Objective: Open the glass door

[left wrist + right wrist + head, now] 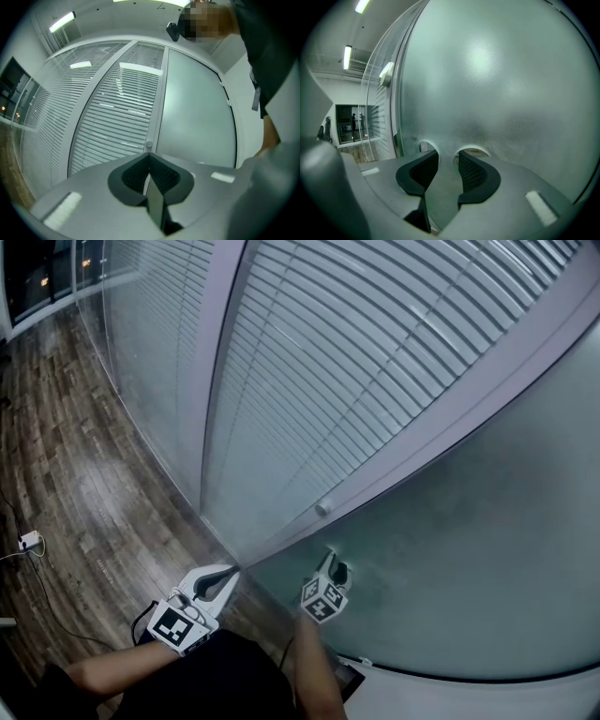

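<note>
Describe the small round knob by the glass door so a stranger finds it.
Find the wall of white blinds beside the frosted glass door. On the pale frame between them sits the knob, the only round bump on that strip.

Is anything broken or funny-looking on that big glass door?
Nothing looks broken. The odd bit: the frosted glass door has two round holes through it, and dark smudges surround them.

Left hand-held gripper [232, 571] jaws together; right hand-held gripper [331, 562] jaws apart.
</note>
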Demonstrator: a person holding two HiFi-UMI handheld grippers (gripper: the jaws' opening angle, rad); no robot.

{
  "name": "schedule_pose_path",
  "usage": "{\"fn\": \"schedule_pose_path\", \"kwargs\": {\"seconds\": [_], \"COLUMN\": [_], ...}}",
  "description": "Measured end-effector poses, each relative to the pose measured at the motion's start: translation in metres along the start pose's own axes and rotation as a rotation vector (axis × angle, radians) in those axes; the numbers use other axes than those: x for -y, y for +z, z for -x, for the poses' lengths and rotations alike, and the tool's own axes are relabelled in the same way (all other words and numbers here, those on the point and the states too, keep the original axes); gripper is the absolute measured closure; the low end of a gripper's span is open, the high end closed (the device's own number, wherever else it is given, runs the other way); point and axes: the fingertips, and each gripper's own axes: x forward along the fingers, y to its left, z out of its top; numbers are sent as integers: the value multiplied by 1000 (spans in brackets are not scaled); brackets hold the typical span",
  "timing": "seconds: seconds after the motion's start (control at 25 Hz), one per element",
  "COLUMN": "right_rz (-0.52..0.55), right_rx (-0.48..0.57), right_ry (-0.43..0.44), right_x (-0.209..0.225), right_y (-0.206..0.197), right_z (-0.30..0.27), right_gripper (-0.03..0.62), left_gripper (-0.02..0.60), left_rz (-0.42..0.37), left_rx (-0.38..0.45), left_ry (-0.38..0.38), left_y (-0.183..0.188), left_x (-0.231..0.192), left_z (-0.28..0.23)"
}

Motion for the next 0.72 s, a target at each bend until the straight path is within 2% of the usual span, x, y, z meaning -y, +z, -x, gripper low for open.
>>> {"fn": "schedule_pose_path", "kwargs": {"seconds": [0.48, 0.72], "right_rz": [9, 10], "right_rx": [27, 42], "right_ry": [9, -1], "right_x": [-5, -7], "right_y": [-12, -14], "right_z": [6, 13], "right_gripper": [465, 471], "left_gripper": [581, 581], "left_rz": [-18, 12], "left_rx": [-24, -50], "left_ry": [12, -22], "left_y": [-10, -16], "left_x": [-10, -12], "left_z": [28, 40]}}
